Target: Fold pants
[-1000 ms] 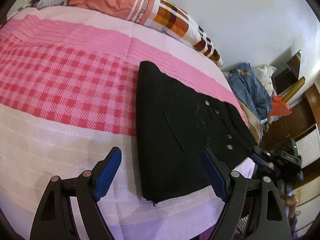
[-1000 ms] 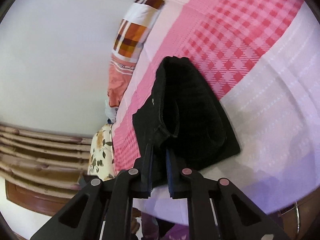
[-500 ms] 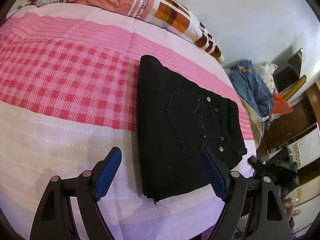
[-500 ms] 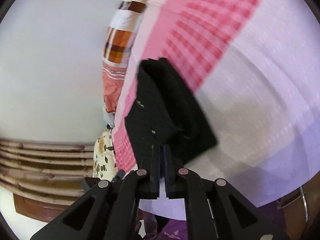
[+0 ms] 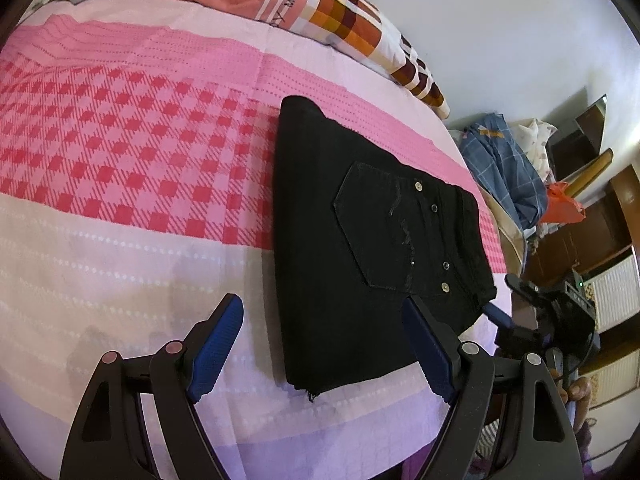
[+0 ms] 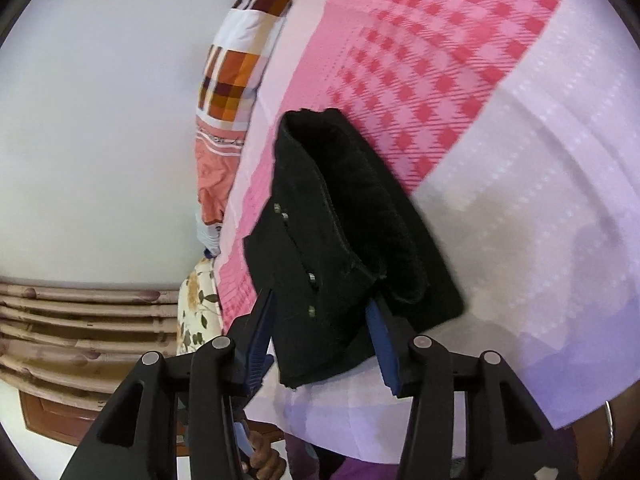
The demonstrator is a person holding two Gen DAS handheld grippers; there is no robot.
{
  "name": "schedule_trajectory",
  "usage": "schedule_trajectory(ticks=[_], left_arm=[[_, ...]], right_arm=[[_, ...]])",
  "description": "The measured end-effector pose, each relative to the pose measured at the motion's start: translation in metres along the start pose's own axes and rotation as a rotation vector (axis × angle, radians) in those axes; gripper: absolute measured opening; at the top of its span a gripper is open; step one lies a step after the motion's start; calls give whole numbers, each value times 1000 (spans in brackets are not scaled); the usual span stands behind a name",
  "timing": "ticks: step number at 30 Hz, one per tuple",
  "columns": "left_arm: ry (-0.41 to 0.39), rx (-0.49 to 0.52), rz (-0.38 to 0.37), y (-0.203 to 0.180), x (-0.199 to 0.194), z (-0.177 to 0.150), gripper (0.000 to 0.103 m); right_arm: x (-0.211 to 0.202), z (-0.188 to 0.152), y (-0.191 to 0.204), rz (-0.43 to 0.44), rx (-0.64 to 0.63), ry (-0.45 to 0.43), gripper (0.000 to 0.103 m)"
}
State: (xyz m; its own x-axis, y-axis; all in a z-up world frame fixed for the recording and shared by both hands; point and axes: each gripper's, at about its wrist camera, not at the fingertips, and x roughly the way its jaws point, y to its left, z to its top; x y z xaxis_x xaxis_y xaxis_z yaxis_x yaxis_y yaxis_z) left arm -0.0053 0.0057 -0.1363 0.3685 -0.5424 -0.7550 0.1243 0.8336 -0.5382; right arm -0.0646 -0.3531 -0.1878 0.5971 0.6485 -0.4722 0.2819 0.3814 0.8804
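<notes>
Black pants (image 5: 360, 240) lie folded into a compact stack on the pink checked bedsheet (image 5: 120, 160), back pocket and metal studs facing up. My left gripper (image 5: 320, 308) hovers open over the stack's near edge, touching nothing. In the right wrist view the waistband corner of the pants (image 6: 320, 280) lies between the blue pads of my right gripper (image 6: 320, 324). Its jaws are opening and the pads stand clear of the cloth. The right gripper (image 5: 506, 300) also shows at the bed's right edge in the left wrist view.
A rolled orange and checked quilt (image 5: 320, 4) lies along the far side by the white wall. Beyond the bed's right edge are a pile of blue clothes (image 5: 504, 168) and wooden furniture (image 5: 600, 232). A hand (image 6: 260, 456) shows below the right gripper.
The right gripper's jaws, shut on the waistband corner before, now stand apart with the corner lying flat between them. The left gripper stays open in the same place.
</notes>
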Motion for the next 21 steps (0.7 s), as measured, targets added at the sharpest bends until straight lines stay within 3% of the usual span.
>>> schedule_trajectory(ticks=[3, 8, 9, 10, 17, 19, 21], left_arm=[[3, -3, 3, 1, 0, 0, 82], [10, -25, -2, 6, 2, 0, 82], [15, -33, -3, 7, 3, 0, 82], [19, -38, -4, 8, 4, 0, 82], [-8, -23, 11, 4, -2, 0, 82], [-16, -17, 13, 4, -3, 0, 82], [-16, -14, 16, 4, -2, 1, 82]], right_arm=[[6, -1, 1, -59, -68, 7, 49], [12, 7, -14, 6, 33, 15, 50], [13, 8, -12, -9, 23, 14, 44], [15, 9, -9, -59, -5, 18, 21], [-8, -2, 17, 39, -41, 9, 18], [-17, -9, 28, 14, -94, 3, 16], [-15, -12, 13, -14, -63, 24, 15]])
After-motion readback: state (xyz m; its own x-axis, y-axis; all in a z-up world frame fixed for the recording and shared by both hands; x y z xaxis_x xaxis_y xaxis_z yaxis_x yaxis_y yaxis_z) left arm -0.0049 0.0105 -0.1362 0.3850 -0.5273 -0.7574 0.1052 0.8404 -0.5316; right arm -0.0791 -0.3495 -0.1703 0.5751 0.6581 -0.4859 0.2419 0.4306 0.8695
